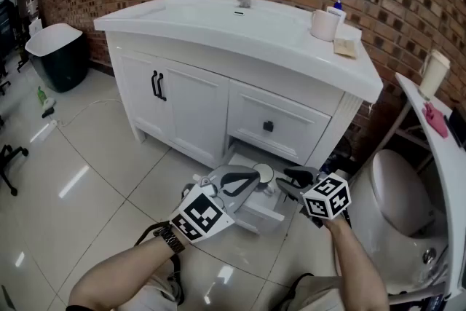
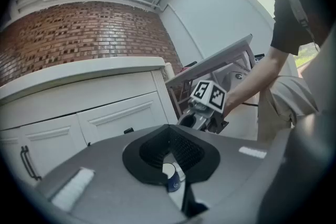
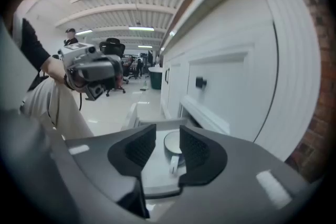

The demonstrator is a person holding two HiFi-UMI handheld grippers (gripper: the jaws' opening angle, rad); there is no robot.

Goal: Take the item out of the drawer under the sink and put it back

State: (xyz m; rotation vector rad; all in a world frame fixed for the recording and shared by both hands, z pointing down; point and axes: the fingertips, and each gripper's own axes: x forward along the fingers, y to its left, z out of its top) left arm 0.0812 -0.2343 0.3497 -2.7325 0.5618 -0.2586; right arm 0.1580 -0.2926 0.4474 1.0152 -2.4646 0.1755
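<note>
The low drawer under the white sink cabinet stands pulled out over the floor. A white mug sits inside it. My right gripper hovers over the drawer's right side, open. In the right gripper view the mug lies beyond the spread pads, its handle towards me, with nothing touching it. My left gripper hangs over the drawer's left side with its tips together. In the left gripper view a white thing with a blue mark shows through the hollow between the shut pads.
Above the open drawer is a shut drawer with a black knob. Two cabinet doors with black handles stand to its left. A toilet sits close on the right, and a dark bin at far left. A paper roll rests on the counter.
</note>
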